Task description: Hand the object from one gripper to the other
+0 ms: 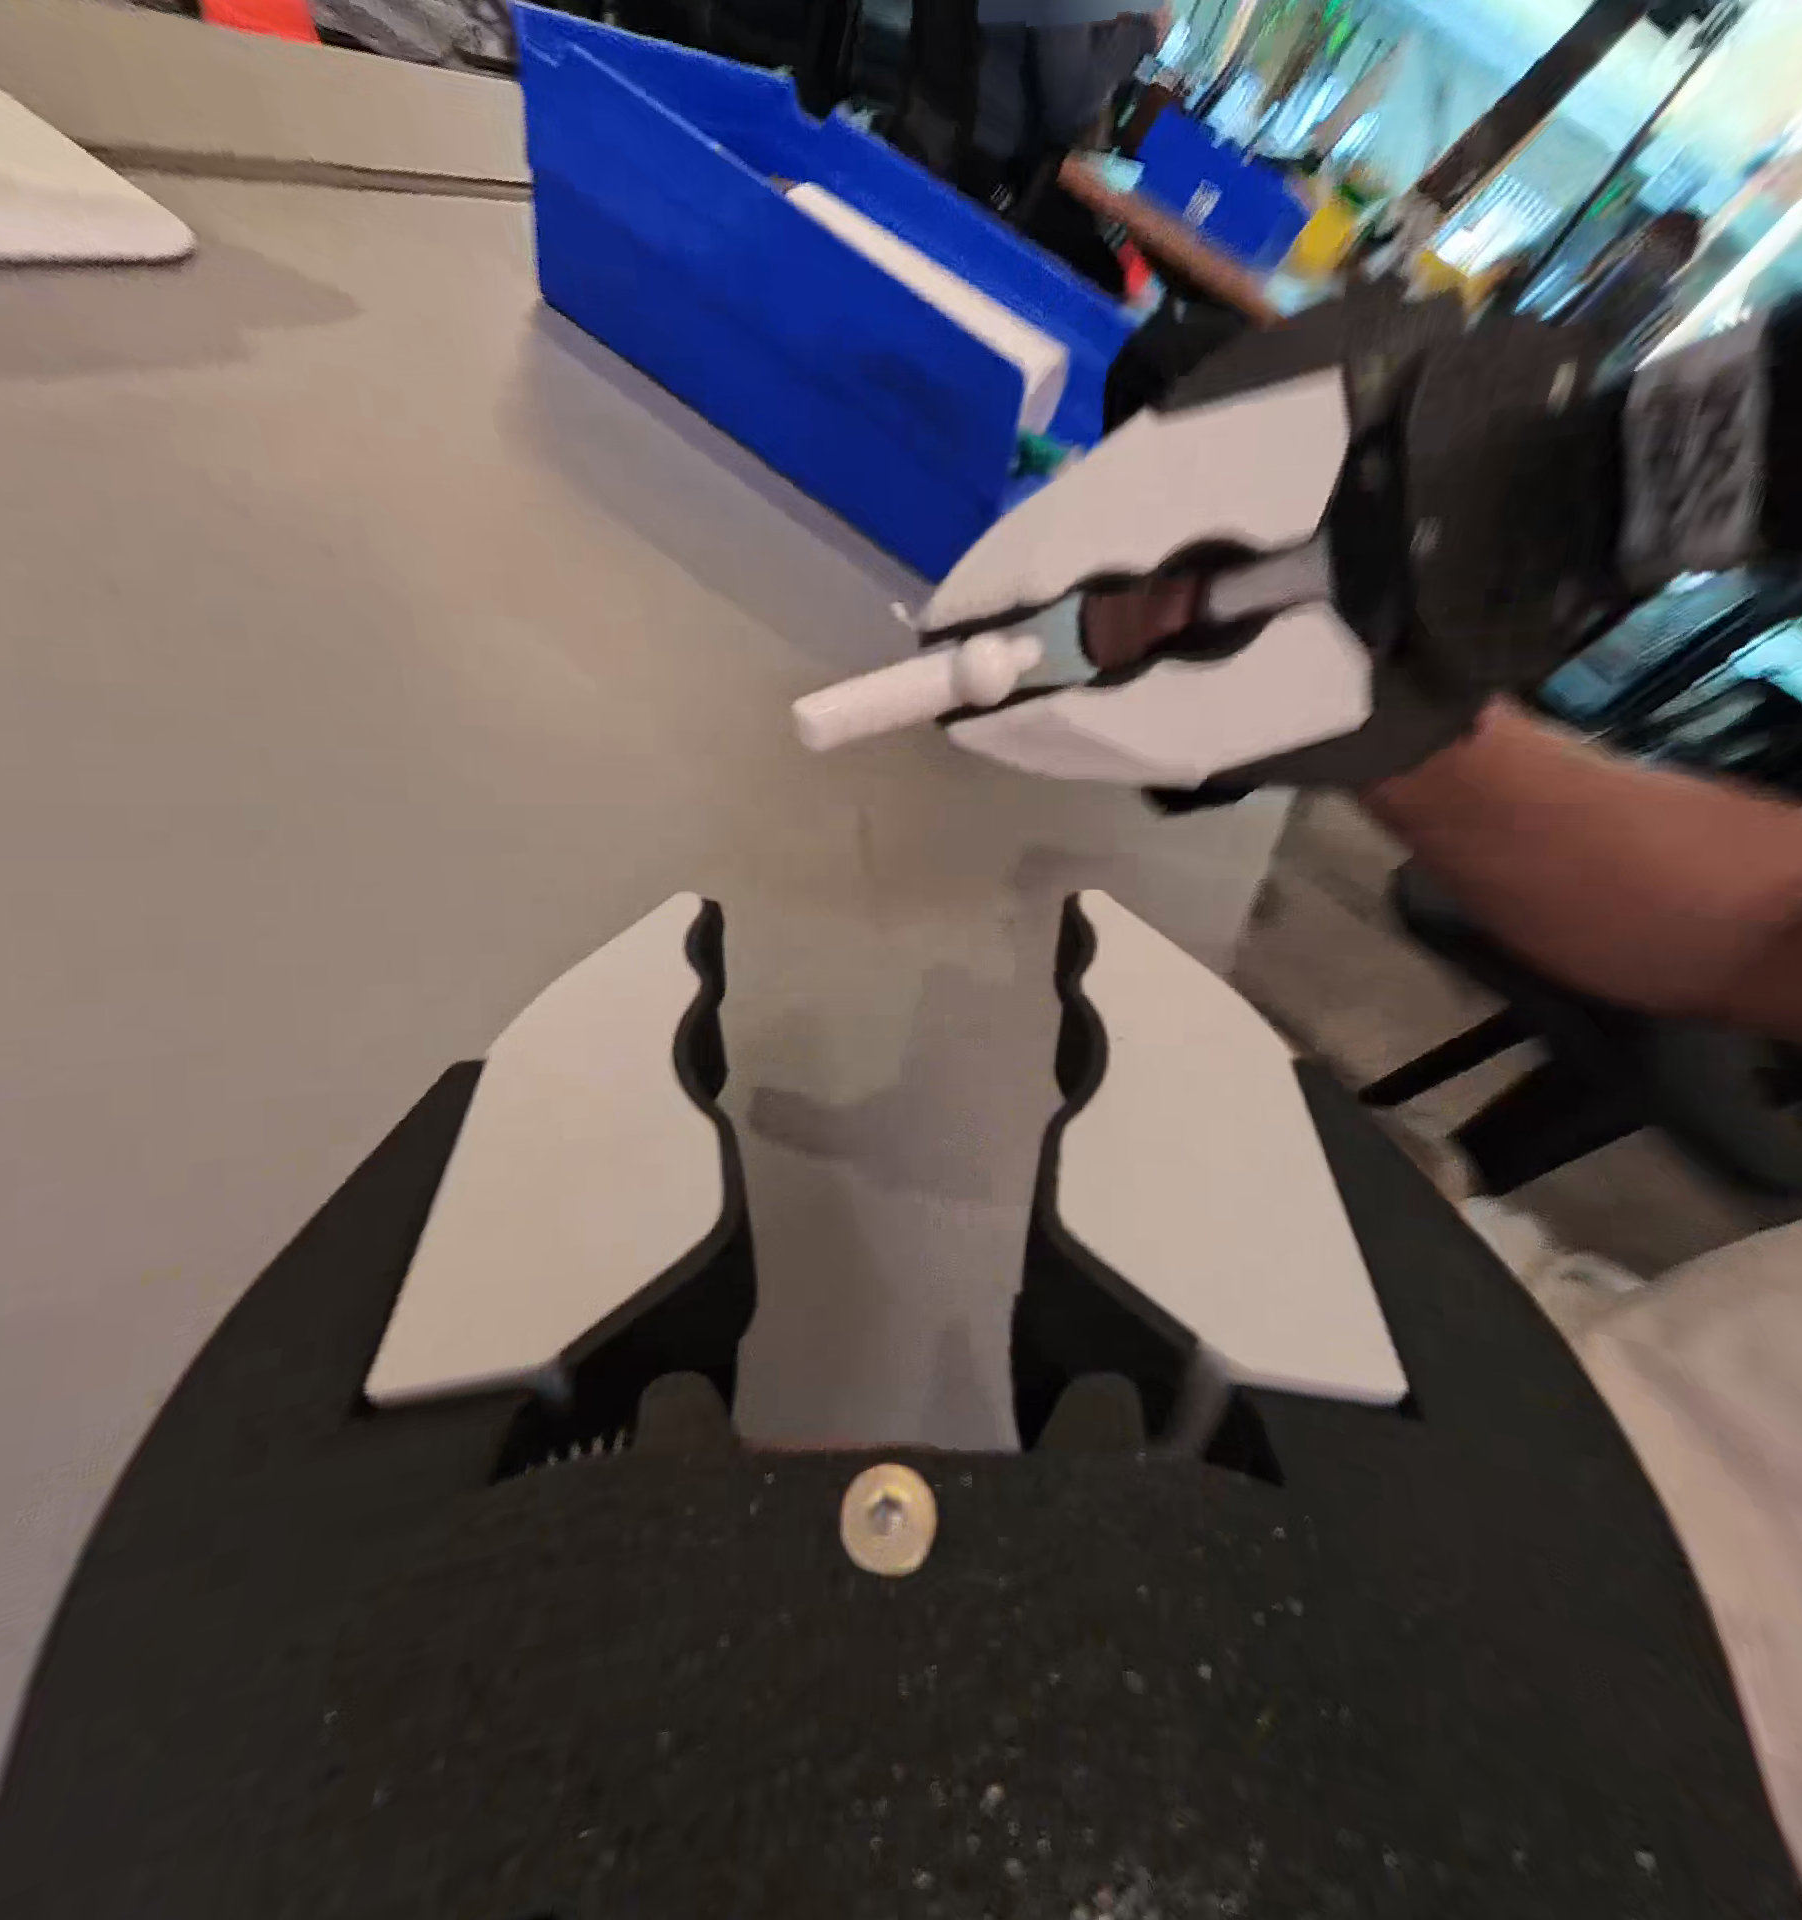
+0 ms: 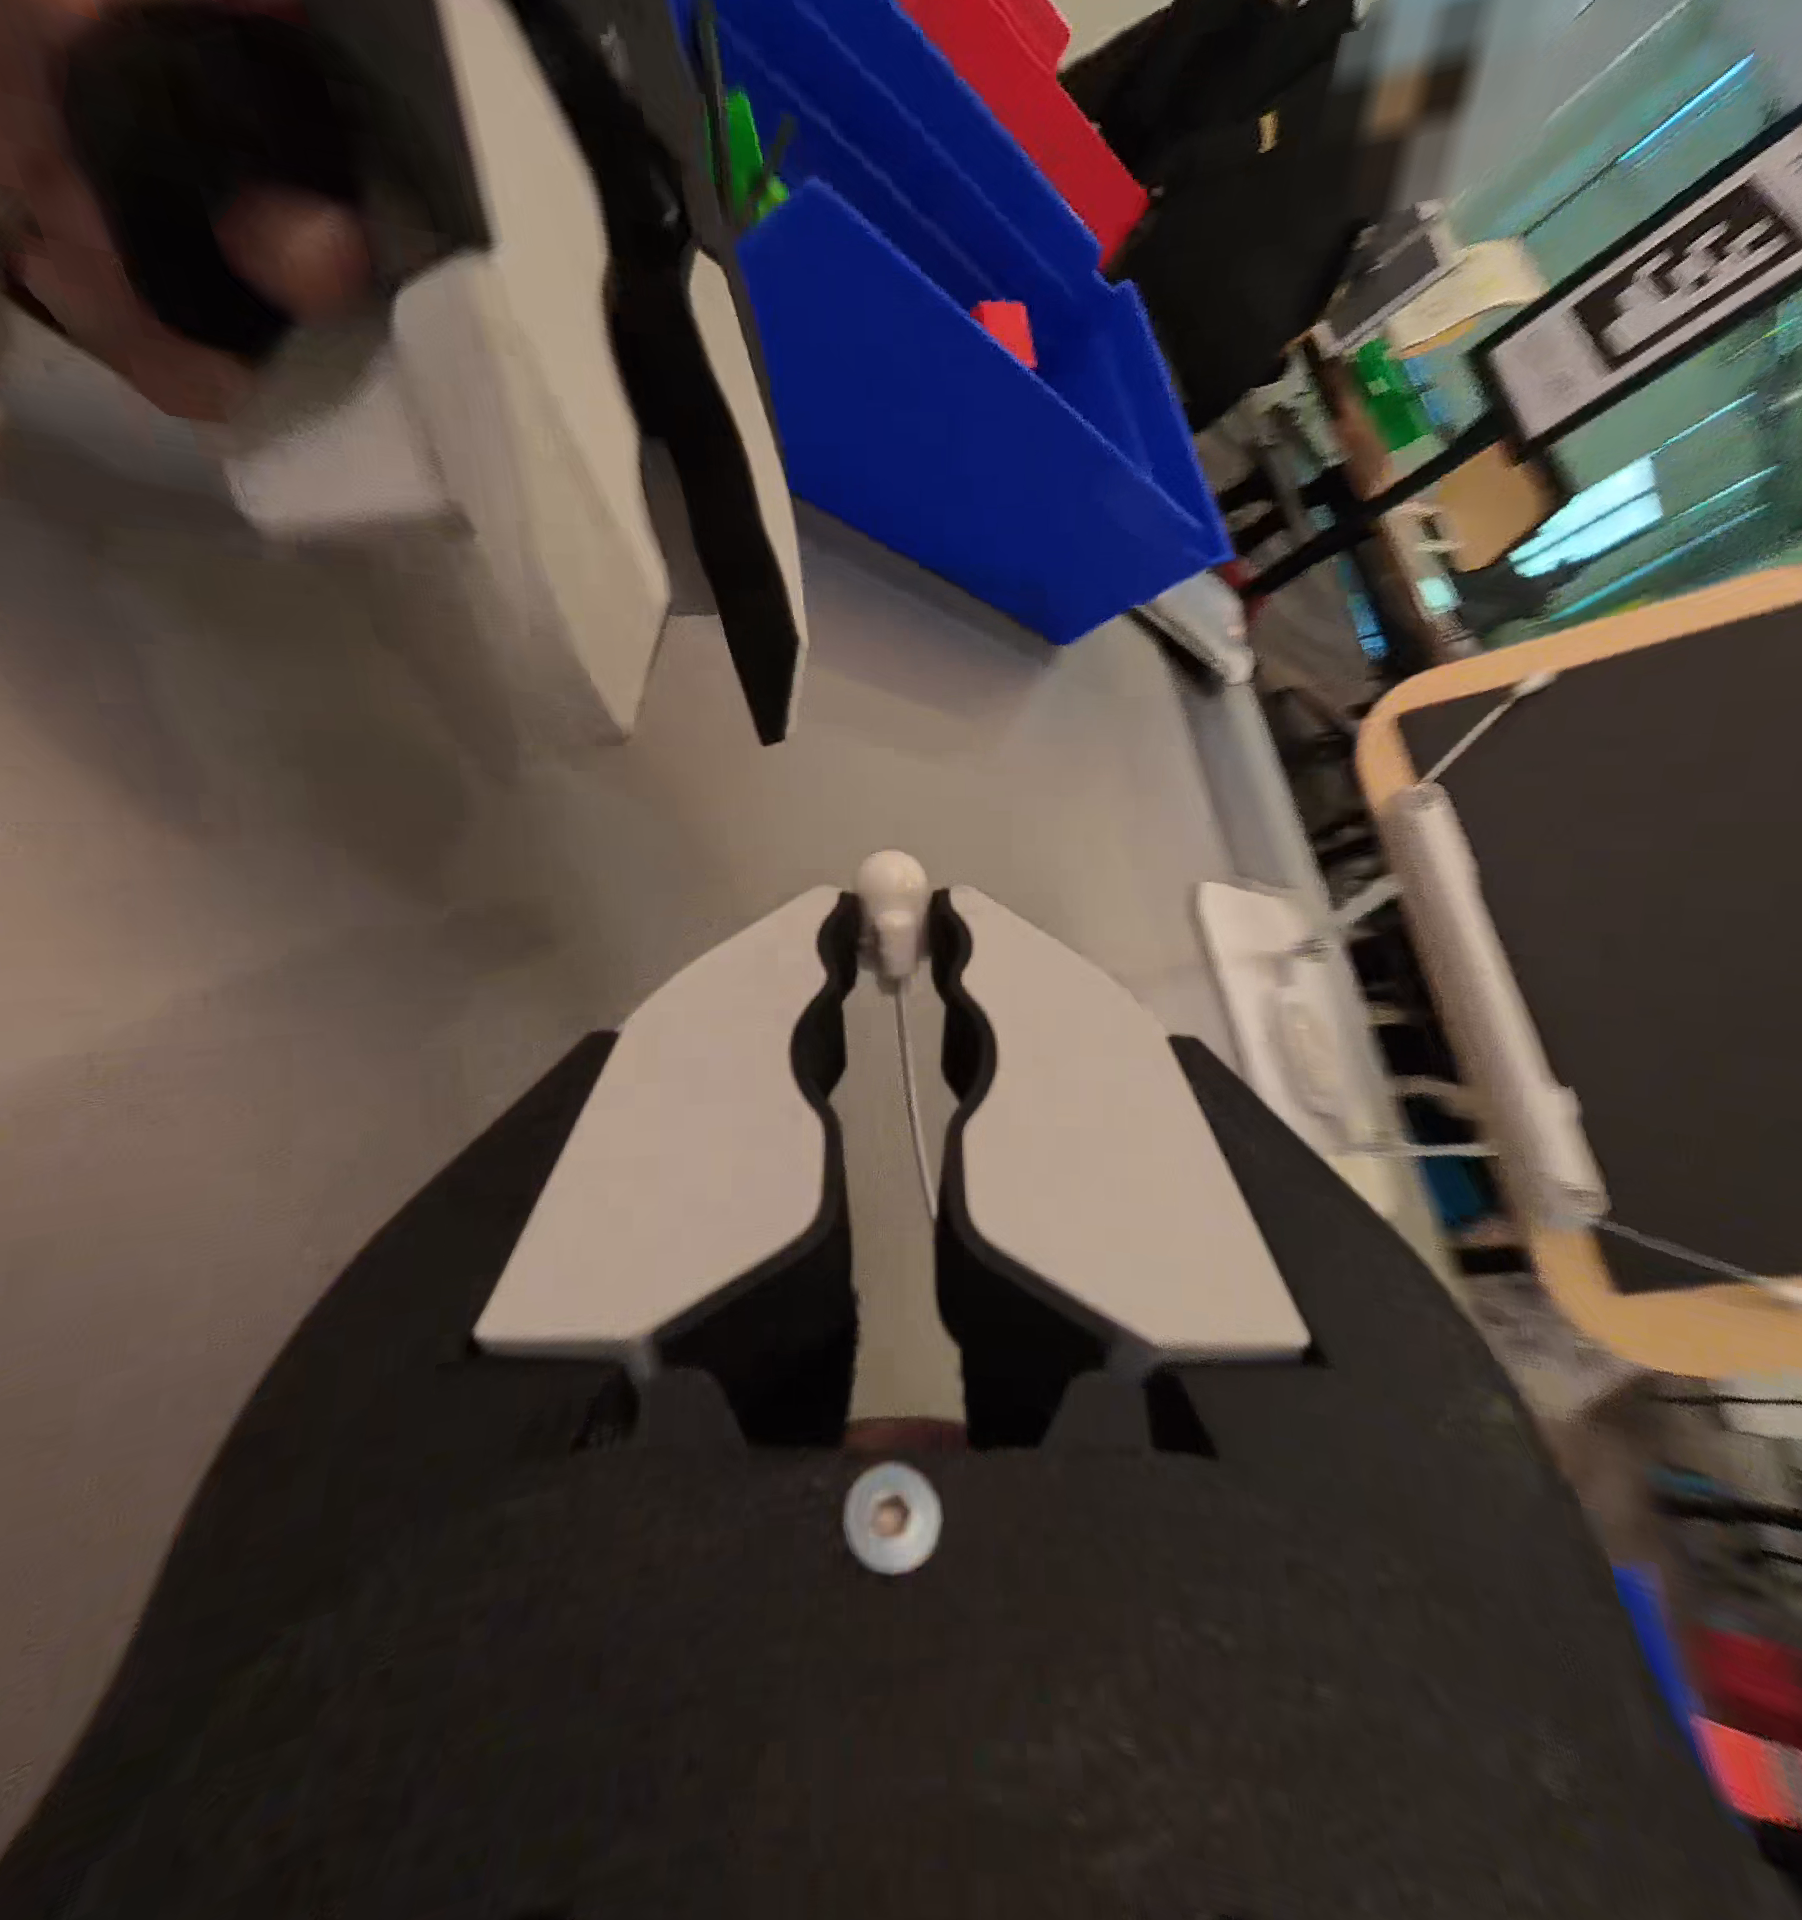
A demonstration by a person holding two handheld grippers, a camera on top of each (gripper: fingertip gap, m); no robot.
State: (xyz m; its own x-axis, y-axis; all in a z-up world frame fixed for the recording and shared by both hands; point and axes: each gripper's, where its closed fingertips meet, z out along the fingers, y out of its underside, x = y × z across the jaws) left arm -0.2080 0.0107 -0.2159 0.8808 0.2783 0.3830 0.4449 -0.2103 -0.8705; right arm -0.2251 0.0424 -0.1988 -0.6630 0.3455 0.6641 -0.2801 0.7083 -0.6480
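A blue bin (image 1: pixel 772 312) (white slab inside) stands on the grey table (image 1: pixel 253 675).

Each gripper is built alike: a wide matte black body, speckled and grainy, flaring out like a fan, with one silver hex-socket screw set in a washer at its centre. The left gripper (image 1: pixel 892 914) and right gripper (image 2: pixel 892 899) both carry two pale grey, flat-faced fingers (image 1: pixel 585 1143) edged with black wavy inner pads. The person wears a light-coloured garment (image 1: pixel 1749 1455)
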